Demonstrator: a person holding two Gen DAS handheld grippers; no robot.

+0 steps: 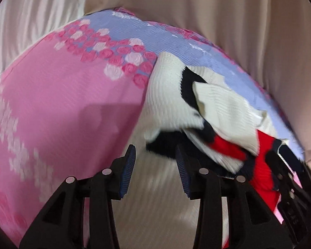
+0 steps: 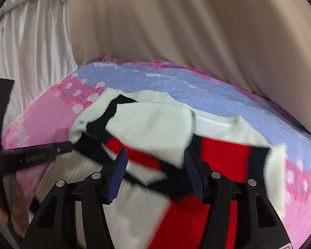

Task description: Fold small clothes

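A small knit sweater (image 1: 207, 112) in white, red and dark navy lies crumpled on the pink and lilac flowered cloth (image 1: 62, 95). In the left wrist view my left gripper (image 1: 155, 166) is open, its jaws apart just over the sweater's near left edge, holding nothing. In the right wrist view the sweater (image 2: 155, 128) fills the middle, a white part folded over the red. My right gripper (image 2: 155, 168) is open above the sweater's near part. The left gripper's black body (image 2: 31, 153) shows at the left there, touching the sweater's left edge.
The flowered cloth (image 2: 238, 99) covers a raised surface. Beige curtain folds (image 2: 176, 31) hang behind it, and white satin drapes (image 2: 35, 47) hang at the far left. The right gripper's black body (image 1: 290, 186) shows at the right edge of the left wrist view.
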